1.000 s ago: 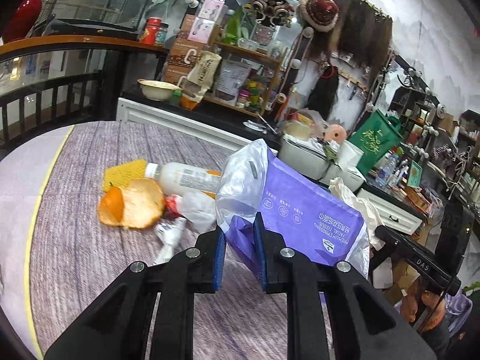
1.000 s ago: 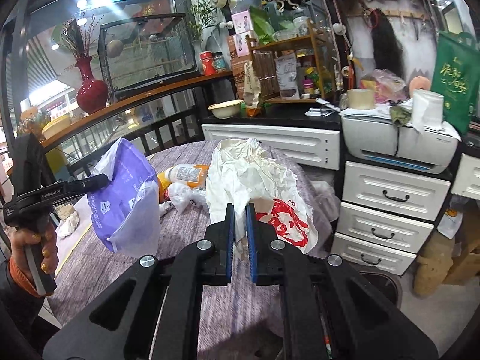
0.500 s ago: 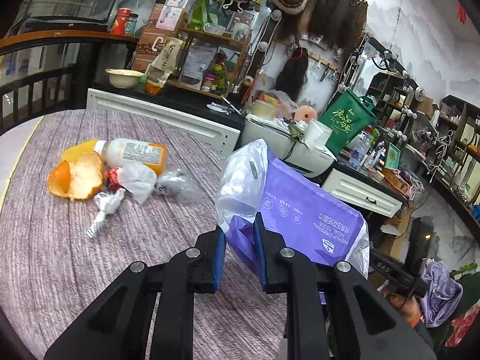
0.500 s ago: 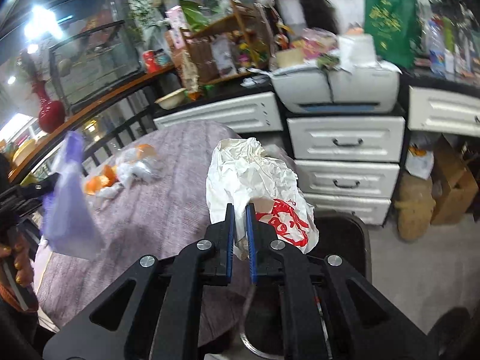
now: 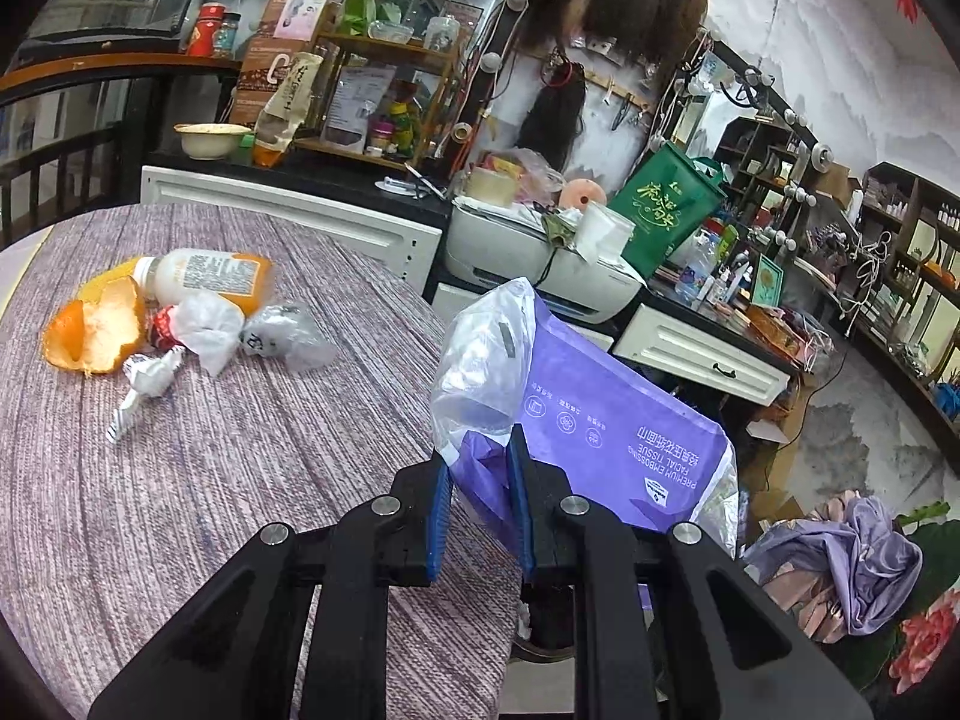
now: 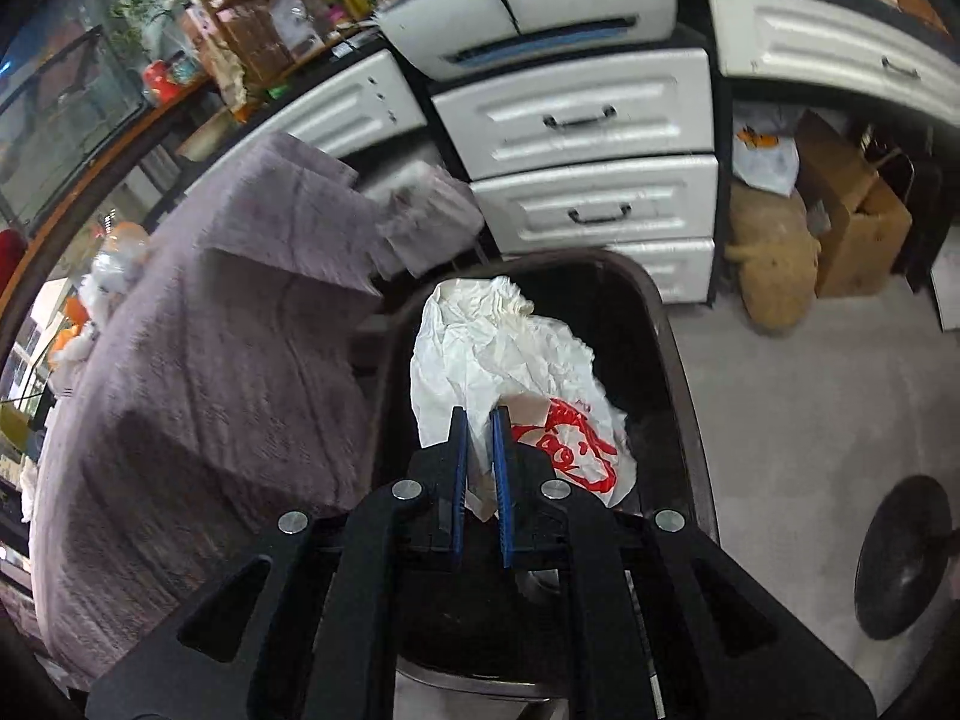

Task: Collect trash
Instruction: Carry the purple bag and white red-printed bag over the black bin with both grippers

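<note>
counting trash on the table [image 5: 252, 480]: one orange peel [image 5: 90, 333], curled and pithy; one plastic bottle [image 5: 204, 279] lying on its side, white with an orange label end; three crumpled wrappers, namely one white film wad [image 5: 207, 327] just beside the bottle, one clear-silver wad [image 5: 285, 333] to its right, one twisted foil piece [image 5: 141, 387] in front of the peel. all sit in one loose cluster at the far left of the round table, which is covered in grey-purple woven cloth.

left gripper [image 5: 477, 492]: two black fingers with blue pads, nearly closed, pinching the lower corner of one purple tissue pack [image 5: 600, 438]. the pack is flat soft plastic, glossy, with a clear crinkled end on its upper left and white print. it hangs past the table's right edge, above the floor.

right gripper [image 6: 477, 462]: same build, pads close to touching, clamped on one white plastic bag [image 6: 510, 366]. the bag is thin, heavily creased, with red print on the lower right. it sits inside the mouth of one dark bin [image 6: 666, 324], oval rim, smooth plastic, standing on the floor beside the draped tablecloth [image 6: 198, 372].

behind the bin: white cabinet [image 6: 600, 174] with ribbed drawer fronts, three drawers stacked there, and one white printer [image 6: 528, 6] on top.
</note>
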`<action>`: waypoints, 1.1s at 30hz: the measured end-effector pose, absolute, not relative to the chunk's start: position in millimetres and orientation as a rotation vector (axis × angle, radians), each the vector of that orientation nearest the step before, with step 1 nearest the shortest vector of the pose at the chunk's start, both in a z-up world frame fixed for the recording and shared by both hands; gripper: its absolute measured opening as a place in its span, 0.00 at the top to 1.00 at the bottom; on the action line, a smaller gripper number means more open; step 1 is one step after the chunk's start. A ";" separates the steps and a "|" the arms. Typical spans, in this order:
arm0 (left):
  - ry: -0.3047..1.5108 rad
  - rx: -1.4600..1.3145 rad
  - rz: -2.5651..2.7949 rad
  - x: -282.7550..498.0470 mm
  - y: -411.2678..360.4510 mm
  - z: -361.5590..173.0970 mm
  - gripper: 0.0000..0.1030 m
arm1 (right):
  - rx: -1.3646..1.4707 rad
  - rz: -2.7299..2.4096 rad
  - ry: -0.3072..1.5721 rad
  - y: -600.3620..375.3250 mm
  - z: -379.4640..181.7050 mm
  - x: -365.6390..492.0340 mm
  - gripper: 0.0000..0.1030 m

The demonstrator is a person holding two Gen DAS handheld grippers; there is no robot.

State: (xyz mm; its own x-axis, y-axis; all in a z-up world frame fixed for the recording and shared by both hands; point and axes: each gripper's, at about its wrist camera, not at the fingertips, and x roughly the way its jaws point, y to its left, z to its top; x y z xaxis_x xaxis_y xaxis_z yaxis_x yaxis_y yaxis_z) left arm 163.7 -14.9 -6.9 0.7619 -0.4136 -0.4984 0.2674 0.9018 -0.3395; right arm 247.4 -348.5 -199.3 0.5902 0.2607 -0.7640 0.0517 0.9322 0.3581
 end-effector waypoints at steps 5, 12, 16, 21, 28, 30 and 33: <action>0.617 -0.241 -0.392 164.9 -26.8 -12.8 0.83 | 0.403 0.071 0.922 -357.3 -204.8 239.4 0.34; 0.646 -0.223 -0.411 167.7 -43.5 -22.0 0.83 | 0.384 0.034 0.801 -367.2 -164.6 217.2 0.28; 0.663 -0.200 -0.425 171.7 -57.3 -26.3 0.83 | 0.370 0.022 0.673 -375.6 -127.3 192.1 0.21; 0.693 -0.162 -0.445 181.3 -82.2 -34.9 0.83 | 0.357 0.051 0.497 -378.1 -82.0 157.3 0.12; 0.741 -0.092 -0.463 196.8 -114.8 -50.3 0.83 | 0.361 0.072 0.412 -378.9 -56.2 133.3 0.11; 0.756 -0.074 -0.463 200.8 -121.6 -57.0 0.83 | 0.347 0.065 0.408 -379.6 -53.0 129.7 0.11; 0.782 -0.042 -0.469 205.8 -135.7 -66.5 0.83 | 0.354 0.068 0.411 -382.6 -53.1 127.5 0.11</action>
State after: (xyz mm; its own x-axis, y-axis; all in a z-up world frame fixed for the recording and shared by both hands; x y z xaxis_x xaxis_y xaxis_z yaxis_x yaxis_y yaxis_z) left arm 205.8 -135.7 -66.5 0.6124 -0.4218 -0.6686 0.3914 0.8966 -0.2072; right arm 127.5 -382.6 -53.1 0.9155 0.1352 -0.3788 0.0068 0.9365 0.3506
